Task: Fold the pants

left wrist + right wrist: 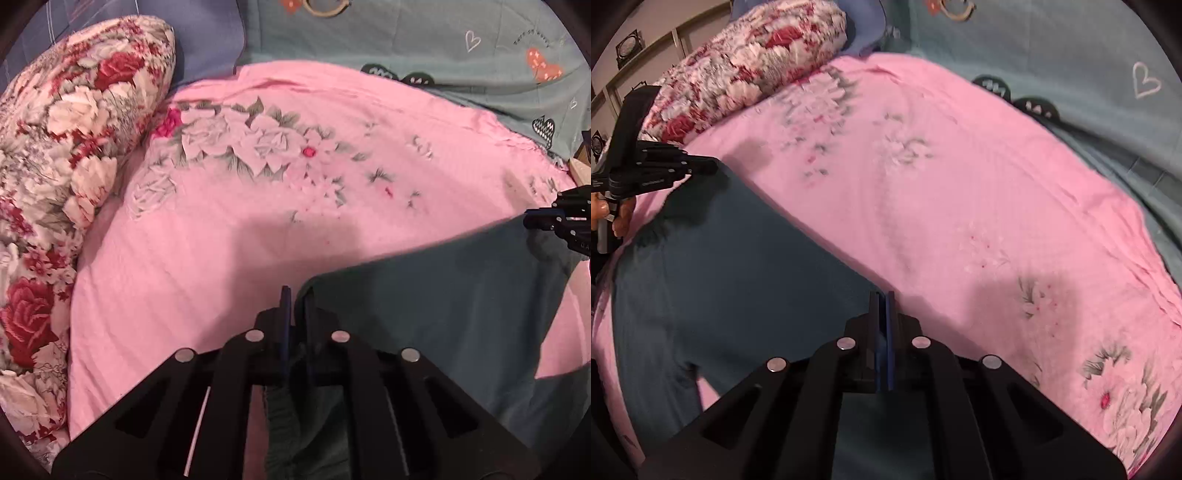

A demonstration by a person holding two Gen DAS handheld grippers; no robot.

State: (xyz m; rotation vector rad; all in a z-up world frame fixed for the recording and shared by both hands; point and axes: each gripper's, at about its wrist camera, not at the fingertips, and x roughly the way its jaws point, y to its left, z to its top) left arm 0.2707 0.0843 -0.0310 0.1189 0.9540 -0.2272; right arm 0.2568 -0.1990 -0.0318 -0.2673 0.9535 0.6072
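Dark teal pants (738,280) hung stretched between the two grippers, above a pink floral sheet (221,229). The left gripper (297,314) had its fingers pinched together on the elastic waistband at one corner, the cloth bunched between the blue pads. The right gripper (882,317) was likewise clamped on the opposite top corner. Both tools pointed forward over the bed, level with each other, toward a rose-print pillow (74,147).

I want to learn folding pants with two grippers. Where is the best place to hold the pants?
Hold the pants at the two corners of the top edge, coming from the near side as both grippers do: left gripper, right gripper. The straight edge stays taut between them and the cloth hangs flat.
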